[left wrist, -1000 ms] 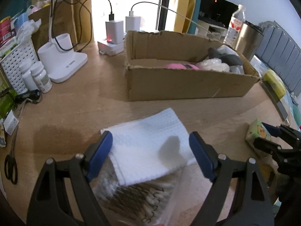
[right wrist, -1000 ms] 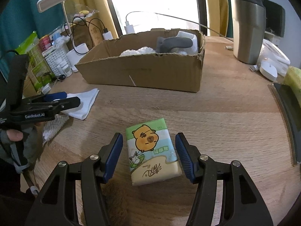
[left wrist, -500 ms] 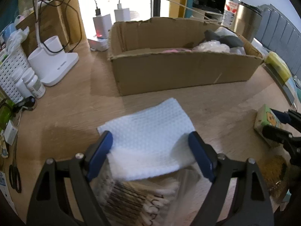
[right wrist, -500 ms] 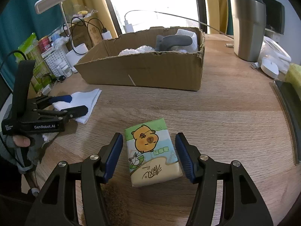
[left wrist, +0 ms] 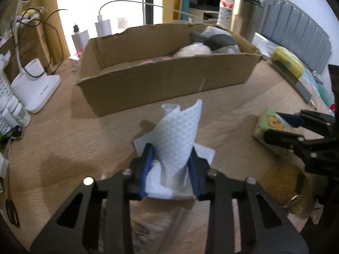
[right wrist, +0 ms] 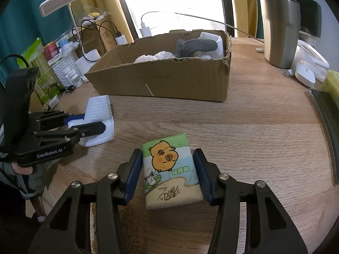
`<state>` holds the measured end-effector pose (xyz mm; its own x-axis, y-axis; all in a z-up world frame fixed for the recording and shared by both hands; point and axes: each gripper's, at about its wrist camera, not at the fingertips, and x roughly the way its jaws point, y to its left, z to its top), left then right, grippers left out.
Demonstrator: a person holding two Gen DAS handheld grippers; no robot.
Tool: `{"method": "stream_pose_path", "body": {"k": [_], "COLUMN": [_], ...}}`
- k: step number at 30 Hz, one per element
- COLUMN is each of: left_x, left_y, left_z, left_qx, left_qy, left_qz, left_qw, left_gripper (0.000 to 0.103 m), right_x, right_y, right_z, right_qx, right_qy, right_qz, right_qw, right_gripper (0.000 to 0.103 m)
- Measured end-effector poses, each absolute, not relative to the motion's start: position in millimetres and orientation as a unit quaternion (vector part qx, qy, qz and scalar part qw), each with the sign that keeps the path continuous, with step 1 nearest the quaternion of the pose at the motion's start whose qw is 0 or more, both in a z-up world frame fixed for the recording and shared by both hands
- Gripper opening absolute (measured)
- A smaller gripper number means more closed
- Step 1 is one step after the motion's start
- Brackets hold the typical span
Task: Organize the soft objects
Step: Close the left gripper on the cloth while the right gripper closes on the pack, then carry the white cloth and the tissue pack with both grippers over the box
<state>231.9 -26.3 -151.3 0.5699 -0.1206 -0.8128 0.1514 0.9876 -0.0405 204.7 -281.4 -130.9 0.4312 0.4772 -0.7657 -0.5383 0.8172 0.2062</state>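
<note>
2 grips closing: left gripper [left wrist: 170, 167] pinching cloth [left wrist: 178, 131], right gripper [right wrist: 167, 169] squeezing tissue pack [right wrist: 169, 169], bound for box [right wrist: 169, 84] upper centre.

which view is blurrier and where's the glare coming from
Left wrist view: motion-smeared, so the cardboard box and the white cloth in the left claw look soft. Right wrist view: sharp, the tissue pack print readable. Both: the window behind is blown out white, and fisheye bends the table edges.

Left gripper [left wrist: 170, 169] has just closed, pinching the white cloth [left wrist: 177, 139].
</note>
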Motion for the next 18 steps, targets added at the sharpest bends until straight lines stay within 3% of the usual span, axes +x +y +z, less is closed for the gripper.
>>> {"method": "stream_pose_path", "body": {"k": [5,18], "left_x": [230,217], "left_y": [-32,-34], "left_z": [-149,-121], "left_qx": [0.015,-0.022], "left_qy": [0.454,0.415], "left_qz": [-0.098,-0.143], "left_qw": [0.886,0.898], "left_gripper": [0.015,0.014], "right_x": [203,202], "right_y": [-281,-273], "right_z": [-131,-120], "right_qx": [-0.038,-0.044], "right_qy": [0.440,0.425], "right_qz": [0.303,0.316], "right_qw": [0.845,0.847], "right_gripper": [0.052,0.052]}}
